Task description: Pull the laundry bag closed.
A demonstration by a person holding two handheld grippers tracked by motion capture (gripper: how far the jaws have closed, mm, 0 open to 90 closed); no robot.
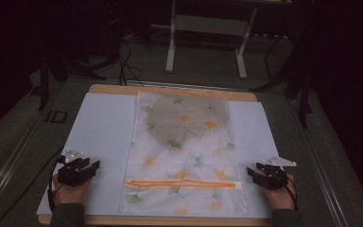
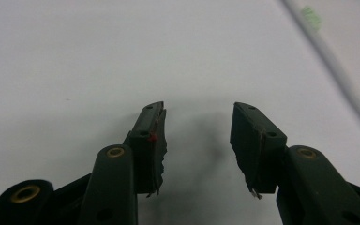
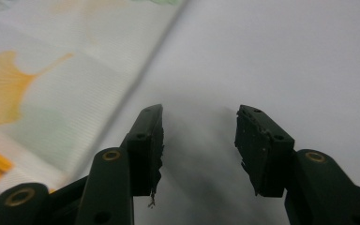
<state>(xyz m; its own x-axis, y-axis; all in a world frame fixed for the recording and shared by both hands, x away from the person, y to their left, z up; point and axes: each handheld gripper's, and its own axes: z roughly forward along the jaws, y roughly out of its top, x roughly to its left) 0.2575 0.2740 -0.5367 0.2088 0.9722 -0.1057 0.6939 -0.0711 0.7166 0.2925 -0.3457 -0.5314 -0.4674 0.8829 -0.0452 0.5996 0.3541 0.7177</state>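
**Both grippers flanking the zip bag, nothing held**

Left gripper (image 1: 90,166) is resting on the white sheet (image 1: 101,127) near the bag's lower left corner, fingers (image 2: 152,140) spread apart and empty. Right gripper (image 1: 253,173) is sitting just beside the bag's lower right edge, fingers (image 3: 262,145) also spread, gripping nothing. Placement likely is setting up a two-sided grab at the zipper end.

Bag (image 1: 184,156) is lying flat in the middle of the bench (image 1: 170,90), long axis running away from the person. It is translucent white with green and yellow ginkgo-leaf print; an orange zip strip (image 1: 182,183) is crossing it near the front end. A dark grey rounded item (image 1: 189,120) is showing through the far half; cannot tell what it is.
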